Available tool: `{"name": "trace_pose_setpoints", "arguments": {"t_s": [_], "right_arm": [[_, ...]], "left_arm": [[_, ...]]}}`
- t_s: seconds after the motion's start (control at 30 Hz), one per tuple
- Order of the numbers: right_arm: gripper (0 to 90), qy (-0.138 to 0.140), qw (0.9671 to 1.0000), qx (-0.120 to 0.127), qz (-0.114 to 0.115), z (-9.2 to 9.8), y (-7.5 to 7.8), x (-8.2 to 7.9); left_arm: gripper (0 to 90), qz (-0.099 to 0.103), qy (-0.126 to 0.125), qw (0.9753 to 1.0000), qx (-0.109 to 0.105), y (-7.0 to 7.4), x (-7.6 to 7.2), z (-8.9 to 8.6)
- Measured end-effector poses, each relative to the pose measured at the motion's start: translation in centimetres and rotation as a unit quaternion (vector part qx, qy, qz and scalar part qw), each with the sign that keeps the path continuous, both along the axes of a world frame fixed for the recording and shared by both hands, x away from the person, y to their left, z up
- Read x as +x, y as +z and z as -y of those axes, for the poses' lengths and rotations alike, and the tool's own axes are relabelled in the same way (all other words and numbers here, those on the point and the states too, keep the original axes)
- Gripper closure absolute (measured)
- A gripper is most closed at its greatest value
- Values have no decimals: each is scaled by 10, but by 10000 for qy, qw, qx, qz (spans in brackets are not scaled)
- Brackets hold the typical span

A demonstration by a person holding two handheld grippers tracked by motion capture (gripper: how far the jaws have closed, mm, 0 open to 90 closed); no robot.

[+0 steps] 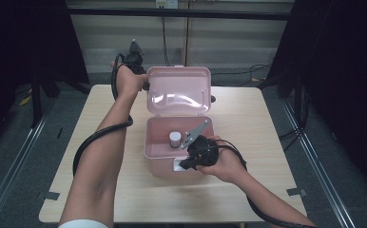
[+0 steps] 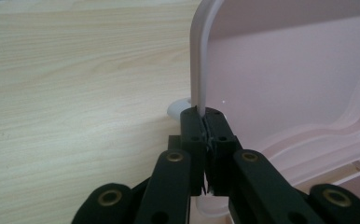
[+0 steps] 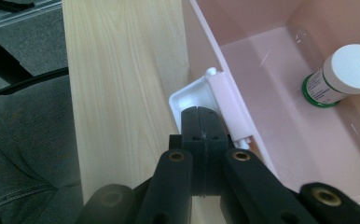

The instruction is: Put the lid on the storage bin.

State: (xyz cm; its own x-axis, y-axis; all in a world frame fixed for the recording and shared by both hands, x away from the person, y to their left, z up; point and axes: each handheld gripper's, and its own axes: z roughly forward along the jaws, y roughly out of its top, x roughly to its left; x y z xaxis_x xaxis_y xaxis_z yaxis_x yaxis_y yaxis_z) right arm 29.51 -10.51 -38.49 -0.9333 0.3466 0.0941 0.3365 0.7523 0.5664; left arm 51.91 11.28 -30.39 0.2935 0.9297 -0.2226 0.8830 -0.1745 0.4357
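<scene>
A pink box (image 1: 179, 142) sat mid-bench (image 1: 267, 142), its lid (image 1: 178, 90) standing upright. The left tool (image 2: 206, 114) was clenched on the lid's edge; the right tool (image 3: 205, 116) was pressed shut against the front latch (image 3: 201, 93). A bottle (image 3: 343, 74) stood upright inside.

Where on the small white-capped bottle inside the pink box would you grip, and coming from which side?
Grip the bottle by its white cap, coming straight down through the open top of the box. It stands upright on the floor of the box, and the walls block a sideways approach, while the lid is held raised by the left gripper, so the way from above looks free.
</scene>
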Motion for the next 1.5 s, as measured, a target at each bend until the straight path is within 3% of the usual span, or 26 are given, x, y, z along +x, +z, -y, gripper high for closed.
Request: {"name": "trace_pose_setpoints", "arguments": {"t_s": [0.4,0.6,1.27,1.5], "right_arm": [[900,-46,10000,2,-37,0,0,1],[900,-98,9998,20,-159,0,0,1],[900,-127,9999,-40,-95,-1,1,0],[900,-146,9998,-80,-95,-2,1,0]], "left_arm": [[882,-42,-46,10000,32,8,-4,0],[881,-20,-107,9999,29,10,-7,-1],[879,21,-234,9997,80,19,-18,-2],[879,0,-315,9993,192,23,-21,-3]]}}
